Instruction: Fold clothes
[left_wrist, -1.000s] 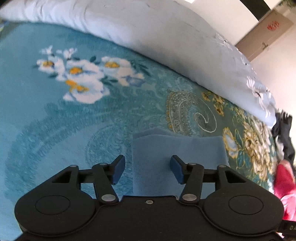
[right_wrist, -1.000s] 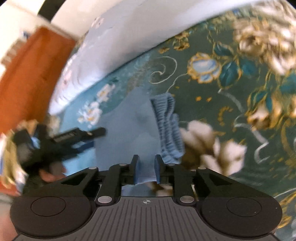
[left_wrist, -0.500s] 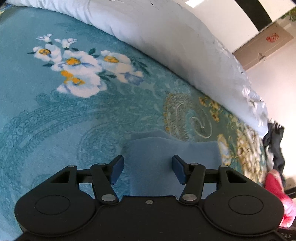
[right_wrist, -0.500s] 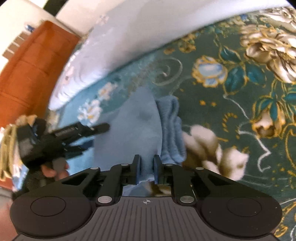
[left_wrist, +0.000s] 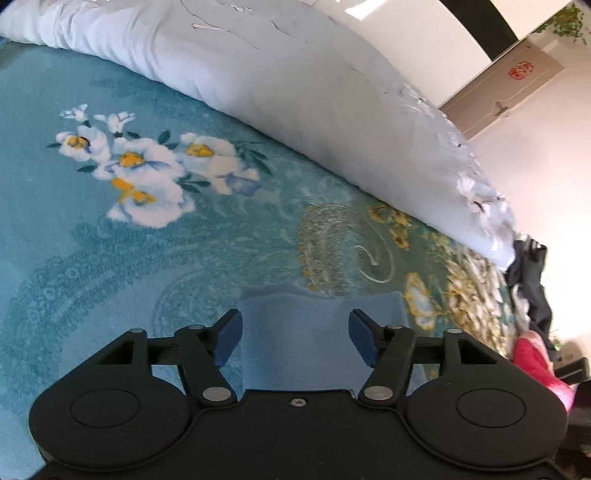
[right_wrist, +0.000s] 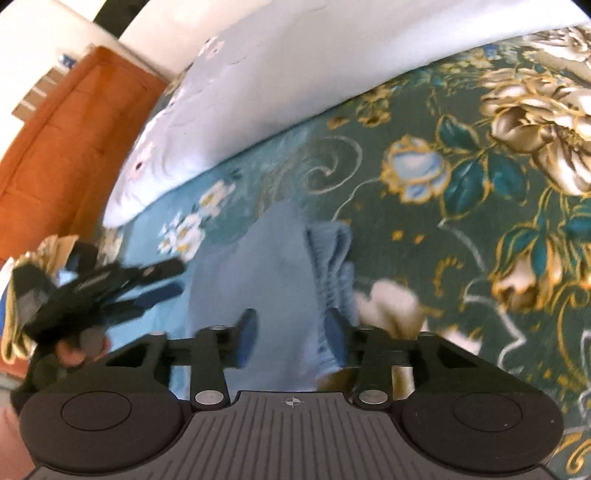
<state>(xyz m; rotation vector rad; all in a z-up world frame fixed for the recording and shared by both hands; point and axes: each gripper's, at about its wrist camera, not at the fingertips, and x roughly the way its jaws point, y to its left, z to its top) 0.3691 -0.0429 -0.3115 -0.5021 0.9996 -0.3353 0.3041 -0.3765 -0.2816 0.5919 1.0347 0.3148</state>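
Both the left gripper (left_wrist: 295, 332) and the right gripper (right_wrist: 291, 332) point slanting downward, jaws opening, their blue pads apart and pressing on nothing.

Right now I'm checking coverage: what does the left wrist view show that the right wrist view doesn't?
Only the left wrist view: a pink garment, dark clothes and a beige door.
Only the right wrist view: the garment's ribbed waistband, an orange headboard and the left gripper, jaws opening.
Both: the folded blue garment, floral bedspread and white quilt.
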